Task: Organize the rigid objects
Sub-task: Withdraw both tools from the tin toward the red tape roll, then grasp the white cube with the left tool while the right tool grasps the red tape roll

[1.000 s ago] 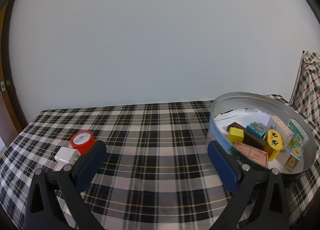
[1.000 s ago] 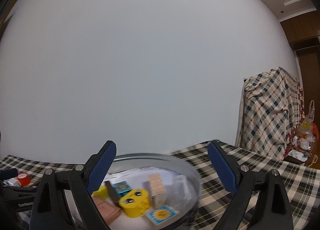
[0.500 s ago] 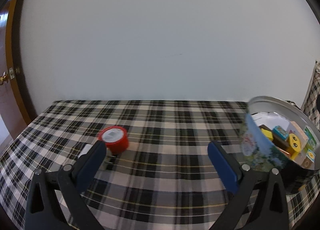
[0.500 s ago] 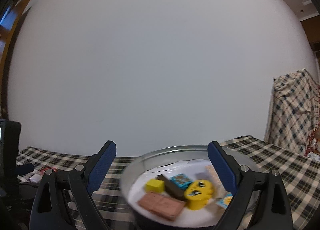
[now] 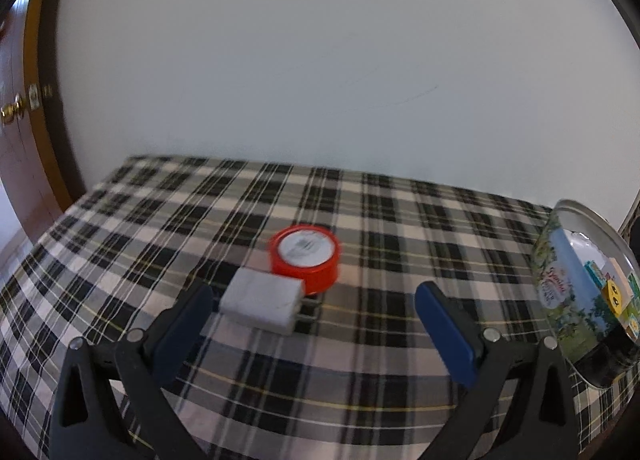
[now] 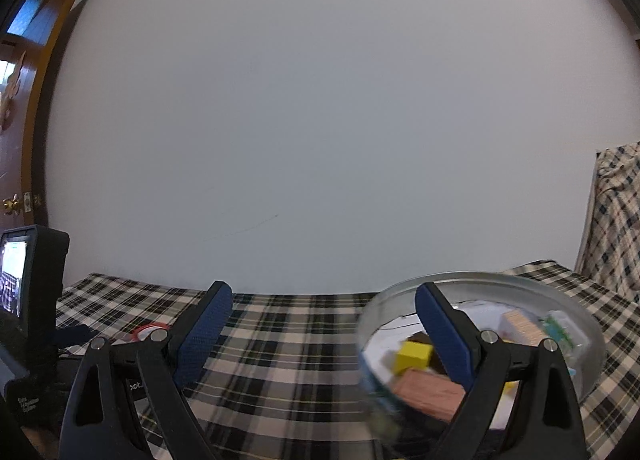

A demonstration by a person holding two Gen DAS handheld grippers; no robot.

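Note:
A white charger block (image 5: 262, 300) lies on the plaid tablecloth (image 5: 360, 220), touching a red round lid (image 5: 305, 258) just behind it. My left gripper (image 5: 312, 324) is open, with the charger close in front of its left finger and nothing between the pads. A round metal tin (image 5: 576, 284) with several small blocks inside stands at the right edge. In the right wrist view my right gripper (image 6: 320, 324) is open and empty, above the cloth; the tin (image 6: 500, 284) sits behind its right finger, with a yellow cube (image 6: 414, 356) and a brown block (image 6: 428, 396) inside.
A plain white wall runs behind the table. A wooden door (image 5: 20, 140) stands at the far left. A plaid-covered piece of furniture (image 6: 616, 220) rises at the right. The left gripper's camera body (image 6: 28, 280) shows at the right wrist view's left edge.
Both views have swung left. The tin has slid from centre to the right edge in each; the red lid and charger have come to the middle of the left wrist view.

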